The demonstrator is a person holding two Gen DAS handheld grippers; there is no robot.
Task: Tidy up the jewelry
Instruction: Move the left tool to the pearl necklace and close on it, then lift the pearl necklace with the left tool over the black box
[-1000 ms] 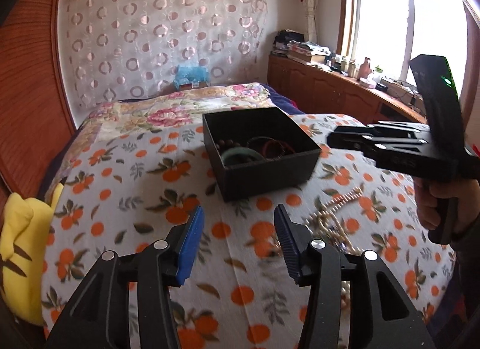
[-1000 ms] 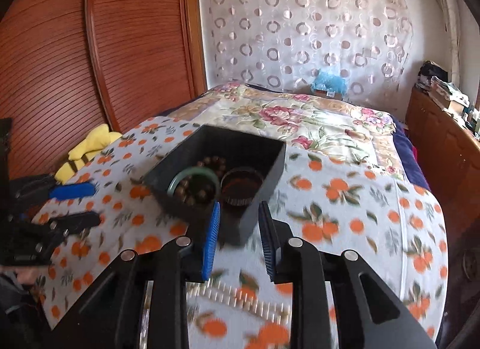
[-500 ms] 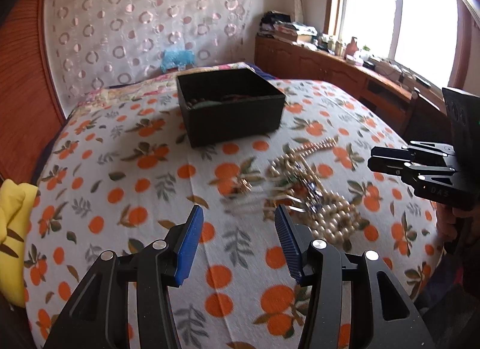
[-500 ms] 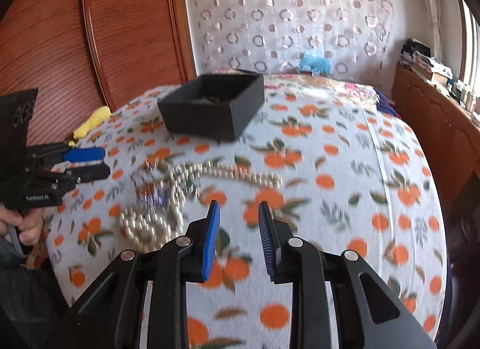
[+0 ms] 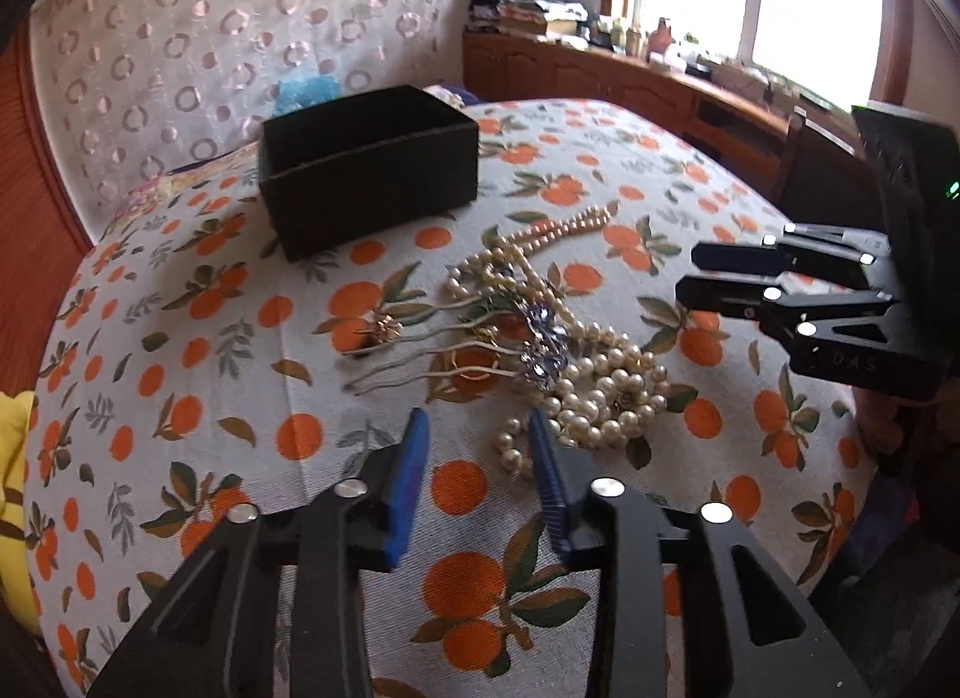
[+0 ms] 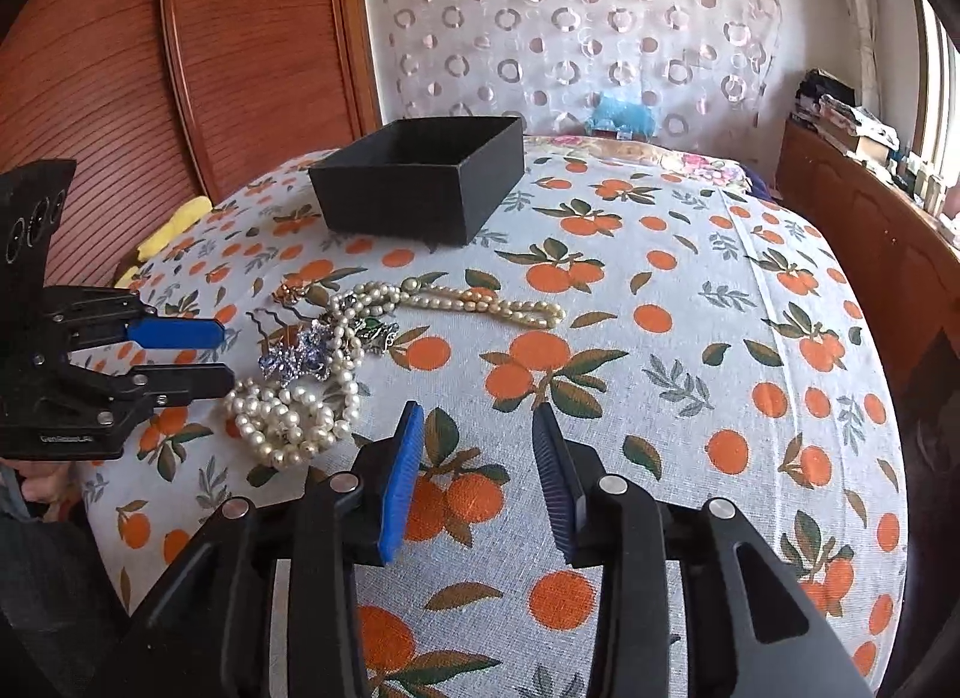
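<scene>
Mostly tangled jewelry pile [image 5: 540,350], black box [image 5: 366,170] contents hidden, left gripper [image 5: 474,434] narrowing unladen, right gripper [image 6: 477,428] widening unladen.

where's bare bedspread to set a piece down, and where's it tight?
Free: the bedspread right of the long pearl strand in the right wrist view, and the stretch left of the hair combs in the left wrist view. Crowded: the pearl pile, between both grippers and the black box.

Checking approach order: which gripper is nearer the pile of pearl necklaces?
Left. The left gripper has its fingertips at the edge of the pearl necklaces. The right gripper hovers over bare bedspread beside them.
</scene>
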